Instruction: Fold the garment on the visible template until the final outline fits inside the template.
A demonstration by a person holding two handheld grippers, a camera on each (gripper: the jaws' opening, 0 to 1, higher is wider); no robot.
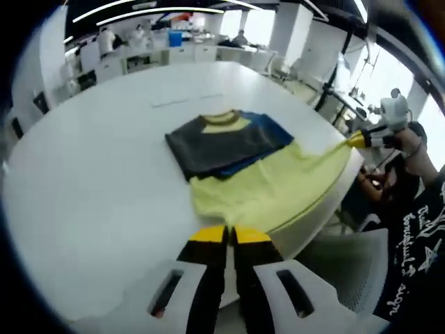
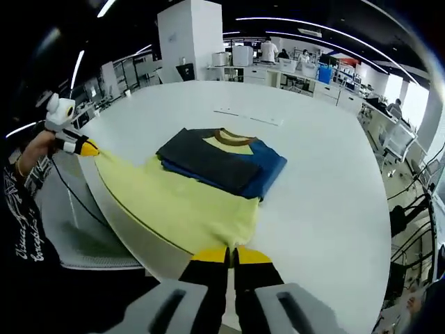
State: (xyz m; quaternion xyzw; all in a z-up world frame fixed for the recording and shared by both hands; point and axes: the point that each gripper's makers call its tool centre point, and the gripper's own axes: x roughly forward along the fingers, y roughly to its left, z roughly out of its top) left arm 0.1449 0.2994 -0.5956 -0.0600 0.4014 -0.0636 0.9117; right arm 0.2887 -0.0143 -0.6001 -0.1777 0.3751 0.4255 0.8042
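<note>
White counter lies bare and wide beyond the garment, giving ample room to fold inward, though its near edge is close and the yellow hem hangs over it. Soft, light and limp, the partly folded garment will sag and drag, so the hem corners are the hold: left tool and right tool each look pressed together on 1.

The garment is pale yellow at its lower body, with dark grey and blue folded parts above and a yellow-brown collar. It lies on a white table. Each gripper has black jaws with yellow tips and a white body.
</note>
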